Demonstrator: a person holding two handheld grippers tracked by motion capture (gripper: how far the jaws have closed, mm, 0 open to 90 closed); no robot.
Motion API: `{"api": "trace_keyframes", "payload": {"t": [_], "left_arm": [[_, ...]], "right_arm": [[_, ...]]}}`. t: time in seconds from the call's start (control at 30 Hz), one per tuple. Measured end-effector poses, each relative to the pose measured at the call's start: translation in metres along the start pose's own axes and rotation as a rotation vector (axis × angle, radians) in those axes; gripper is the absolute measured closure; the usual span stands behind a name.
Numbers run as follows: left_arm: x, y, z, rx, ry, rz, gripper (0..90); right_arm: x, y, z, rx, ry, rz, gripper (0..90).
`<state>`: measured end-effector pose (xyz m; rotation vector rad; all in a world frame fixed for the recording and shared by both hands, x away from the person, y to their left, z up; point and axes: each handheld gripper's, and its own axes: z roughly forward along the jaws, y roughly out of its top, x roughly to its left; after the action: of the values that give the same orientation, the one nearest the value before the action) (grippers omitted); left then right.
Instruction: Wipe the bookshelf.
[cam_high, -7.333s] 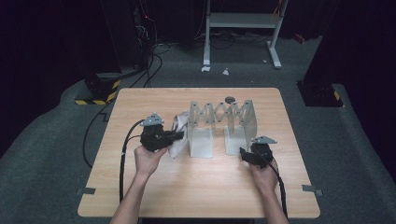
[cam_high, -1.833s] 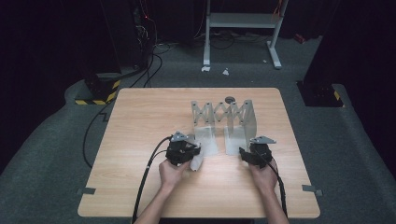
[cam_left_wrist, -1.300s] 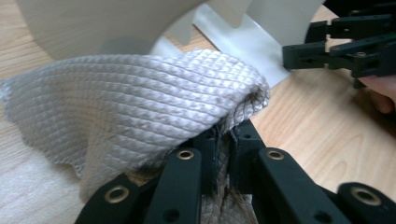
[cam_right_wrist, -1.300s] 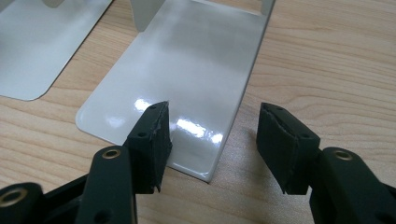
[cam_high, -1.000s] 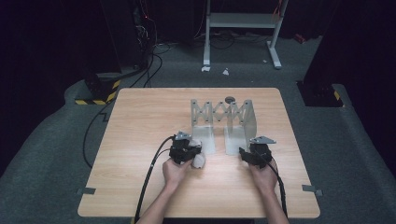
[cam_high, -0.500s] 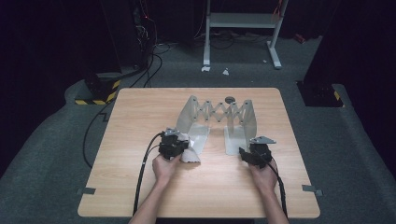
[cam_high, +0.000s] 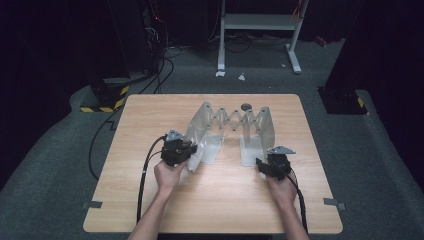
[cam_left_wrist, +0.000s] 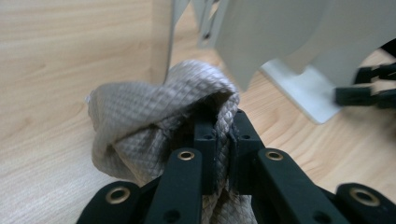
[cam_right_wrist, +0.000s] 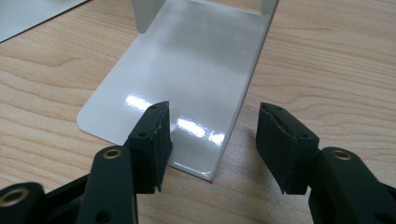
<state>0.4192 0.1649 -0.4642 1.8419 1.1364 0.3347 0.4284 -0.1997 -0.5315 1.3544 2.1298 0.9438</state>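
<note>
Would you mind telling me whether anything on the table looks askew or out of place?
Yes: the rack's left panel leans outward, while the right panel stands upright, so the scissor links between them are stretched unevenly. The left gripper is shut on a bunched grey cloth beside that leaning panel. Nothing looks spilled or broken.

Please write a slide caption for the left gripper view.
Left gripper clamps a crumpled grey woven cloth beside a white metal rack.

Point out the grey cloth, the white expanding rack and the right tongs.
grey cloth (cam_left_wrist: 140, 121), left gripper view, its bunched quilted front.
white expanding rack (cam_high: 235, 120), high view, its scissor links.
right tongs (cam_right_wrist: 212, 140), right gripper view, gap between the tips.
</note>
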Motion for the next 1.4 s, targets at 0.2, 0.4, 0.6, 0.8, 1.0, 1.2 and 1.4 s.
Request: {"api": "trace_keyframes", "payload": {"t": [0.2, 0.4, 0.6, 0.8, 1.0, 1.2, 1.4], "left_arm": [[-0.006, 0.014, -0.013, -0.04, -0.02, -0.017, 83.8], [-0.011, 0.026, -0.015, -0.039, 0.032, 0.043, 83.8], [-0.013, 0.038, -0.017, -0.057, 0.044, 0.057, 83.8], [-0.01, 0.048, -0.015, -0.069, 0.055, 0.048, 83.8], [-0.013, 0.05, -0.016, -0.067, 0.061, 0.066, 83.8], [-0.01, 0.04, -0.01, -0.031, 0.069, 0.065, 83.8], [-0.01, 0.035, -0.003, -0.014, 0.073, 0.062, 83.8]], "right_arm": [[0.0, 0.0, 0.0, 0.0, 0.0, 0.0, 45.1], [0.0, 0.0, 0.0, 0.0, 0.0, 0.0, 45.0], [0.0, 0.0, 0.0, 0.0, 0.0, -0.001, 45.1], [0.0, 0.0, 0.0, 0.0, 0.0, -0.001, 45.1], [0.0, 0.0, 0.0, 0.0, 0.0, -0.001, 45.1], [0.0, 0.0, 0.0, 0.0, 0.0, -0.001, 45.1], [0.0, 0.0, 0.0, 0.0, 0.001, 0.0, 45.2]]}}
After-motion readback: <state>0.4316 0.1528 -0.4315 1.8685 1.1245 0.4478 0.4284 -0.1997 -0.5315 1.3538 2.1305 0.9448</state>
